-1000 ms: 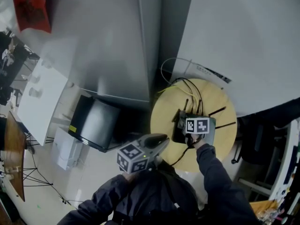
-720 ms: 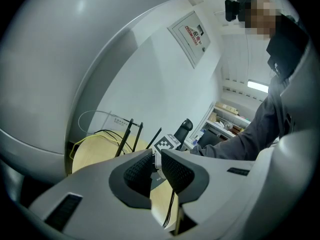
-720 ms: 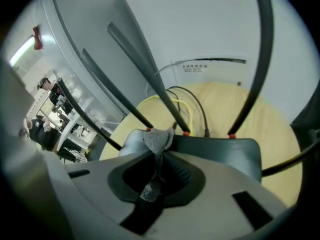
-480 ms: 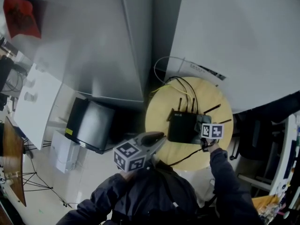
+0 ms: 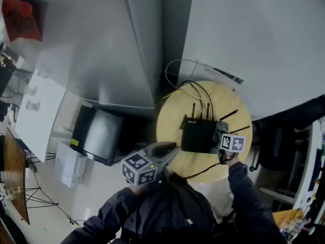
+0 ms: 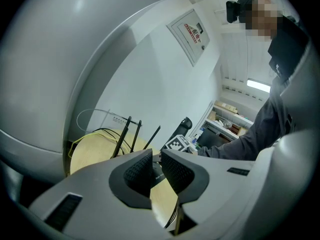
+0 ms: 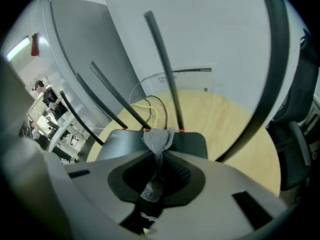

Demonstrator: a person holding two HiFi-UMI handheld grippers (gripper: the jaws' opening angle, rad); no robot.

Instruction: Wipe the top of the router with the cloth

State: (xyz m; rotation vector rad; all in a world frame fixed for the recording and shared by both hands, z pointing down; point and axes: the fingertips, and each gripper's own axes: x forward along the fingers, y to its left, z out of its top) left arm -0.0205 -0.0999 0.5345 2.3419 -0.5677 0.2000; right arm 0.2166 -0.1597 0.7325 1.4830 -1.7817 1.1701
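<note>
So the black box-shaped router (image 5: 198, 136) with thin stick antennas (image 7: 162, 64) is sitting near the middle of a small round light-wood table (image 5: 170, 131), with black and yellow cables (image 5: 195, 93) trailing off its back edge toward the wall. The right gripper (image 5: 221, 136) is down at the router's right-hand edge, and its jaws are clamped on a small grey fabric cloth (image 7: 158, 139). In the right gripper view the cloth bunches up out of the pinched pads and pokes forward over the router's dark top. Can't tell for sure if the cloth is actually pressing on the surface or just above it. The left gripper (image 5: 170, 149) isn't involved. It's held close to the person's chest, off the near-left side of the table, pointing roughly toward the router. In the left gripper view its ribbed pads (image 6: 137, 171) are drawn together with nothing caught between them.
</note>
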